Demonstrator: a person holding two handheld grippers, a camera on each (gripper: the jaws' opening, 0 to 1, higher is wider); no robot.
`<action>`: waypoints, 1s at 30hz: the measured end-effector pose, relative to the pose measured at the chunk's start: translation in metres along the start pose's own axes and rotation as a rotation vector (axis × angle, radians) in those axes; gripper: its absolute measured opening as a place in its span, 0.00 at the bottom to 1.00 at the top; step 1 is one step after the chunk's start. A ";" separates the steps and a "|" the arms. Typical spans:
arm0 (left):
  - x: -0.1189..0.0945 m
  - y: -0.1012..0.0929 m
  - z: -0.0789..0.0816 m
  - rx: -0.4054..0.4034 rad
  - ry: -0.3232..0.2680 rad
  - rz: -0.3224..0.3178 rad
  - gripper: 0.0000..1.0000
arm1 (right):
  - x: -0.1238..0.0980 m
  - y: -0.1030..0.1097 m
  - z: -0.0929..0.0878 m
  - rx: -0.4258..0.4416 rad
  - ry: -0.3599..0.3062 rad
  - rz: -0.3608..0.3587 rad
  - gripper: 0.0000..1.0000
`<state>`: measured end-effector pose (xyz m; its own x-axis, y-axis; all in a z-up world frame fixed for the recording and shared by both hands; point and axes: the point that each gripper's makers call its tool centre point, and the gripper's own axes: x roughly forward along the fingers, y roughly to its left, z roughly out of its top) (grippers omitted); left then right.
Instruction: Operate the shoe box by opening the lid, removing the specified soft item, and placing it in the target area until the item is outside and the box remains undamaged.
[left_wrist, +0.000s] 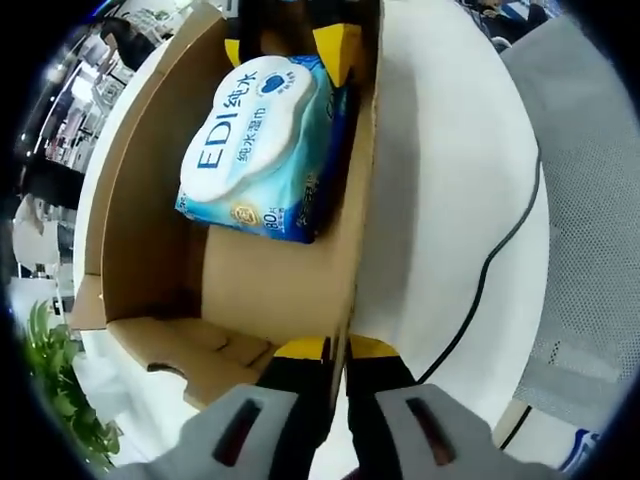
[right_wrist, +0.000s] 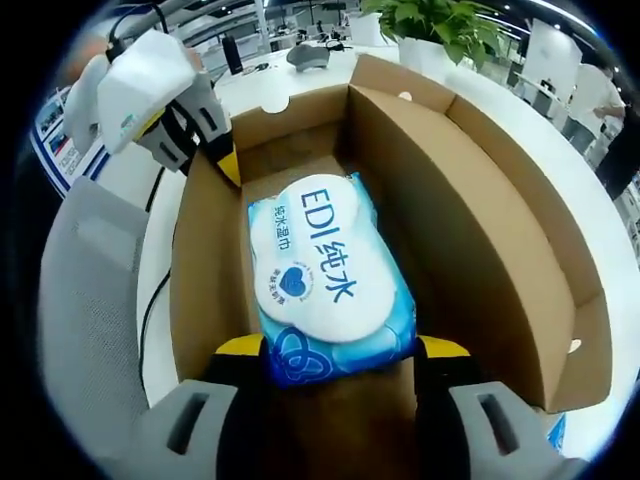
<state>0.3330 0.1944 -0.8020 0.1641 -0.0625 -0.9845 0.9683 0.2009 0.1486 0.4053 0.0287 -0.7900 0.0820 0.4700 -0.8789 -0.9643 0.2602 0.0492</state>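
The pack of wet wipes (right_wrist: 328, 285), blue and white with "EDI" printed on its pale top, lies inside the open shoe box (right_wrist: 480, 210), on the box floor. In the right gripper view its near end sits between the two yellow-tipped jaws of the right gripper (right_wrist: 340, 350), which stand apart on either side of the pack, right at its lower corners; whether they press on it cannot be told. In the left gripper view the pack (left_wrist: 265, 145) lies ahead of the jaws, up the box toward its far end, where the yellow tips of the other gripper show just beyond it.

The box is plain brown cardboard, lid folded back, its tall side walls rising on both sides of the pack. In the left gripper view the left gripper (left_wrist: 335, 350) has its jaws drawn close together on the near end of one box wall (left_wrist: 345, 250), the cardboard edge running between the yellow tips. In the right gripper view that same gripper (right_wrist: 200, 130), white-bodied, is at the far left corner of the box, ahead of and left of the jaws.

The box stands on a white round counter (left_wrist: 440, 170). A black cable (left_wrist: 500, 250) trails across the counter to the right of the left jaws. A grey mesh chair (left_wrist: 590, 200) stands beyond the counter edge, and a green plant (right_wrist: 440, 25) is past the far end of the box
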 end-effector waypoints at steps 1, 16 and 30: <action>0.000 0.000 0.000 0.015 -0.004 0.004 0.04 | 0.000 0.000 0.000 -0.001 0.000 -0.001 0.56; -0.025 -0.004 0.027 -0.258 -0.309 -0.174 0.26 | -0.007 0.001 0.005 -0.058 -0.032 -0.034 0.57; -0.078 0.039 0.080 -0.254 -0.570 -0.103 0.58 | -0.032 -0.006 0.019 -0.050 -0.062 -0.070 0.72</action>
<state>0.3734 0.1287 -0.7121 0.2146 -0.5911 -0.7775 0.9210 0.3875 -0.0404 0.4132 0.0282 -0.7531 0.1637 0.5038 -0.8482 -0.9668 0.2528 -0.0365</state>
